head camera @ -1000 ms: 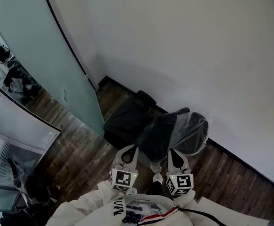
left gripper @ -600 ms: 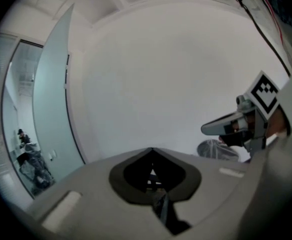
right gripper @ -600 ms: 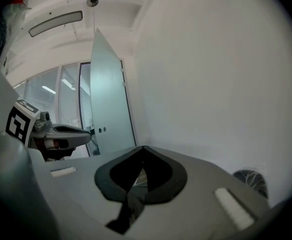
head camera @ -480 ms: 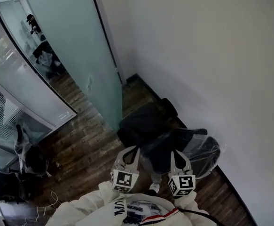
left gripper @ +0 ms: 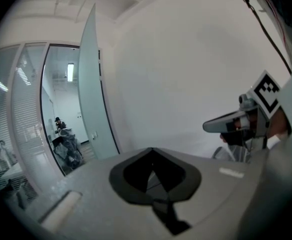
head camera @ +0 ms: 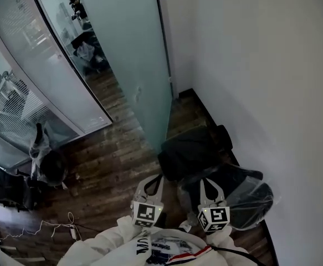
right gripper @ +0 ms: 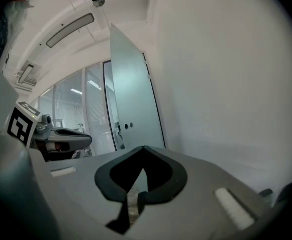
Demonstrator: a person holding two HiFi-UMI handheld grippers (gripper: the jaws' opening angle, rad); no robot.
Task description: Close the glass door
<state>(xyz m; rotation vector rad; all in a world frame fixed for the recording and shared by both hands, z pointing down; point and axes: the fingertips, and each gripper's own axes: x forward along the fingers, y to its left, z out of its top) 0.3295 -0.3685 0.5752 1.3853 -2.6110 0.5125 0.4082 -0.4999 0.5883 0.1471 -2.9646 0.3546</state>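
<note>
The frosted glass door stands swung open, its far edge close to the white wall. A small fitting shows on its lower part. It also rises tall in the left gripper view as the door, and in the right gripper view as the door with two round fittings. My left gripper and right gripper are held side by side low in the head view, well short of the door. Both are shut with nothing between the jaws. Up close, the left gripper and the right gripper show tips that meet.
A black chair wrapped in clear plastic and a black bag sit on the wooden floor just ahead, by the wall. A glass partition runs along the left. Dark bags and a cable lie at the left. A person is in the far room.
The view has swung left: the door and partition have moved toward the middle of the picture, and the chair has slid to the lower right. Both grippers stay shut and side by side.
</note>
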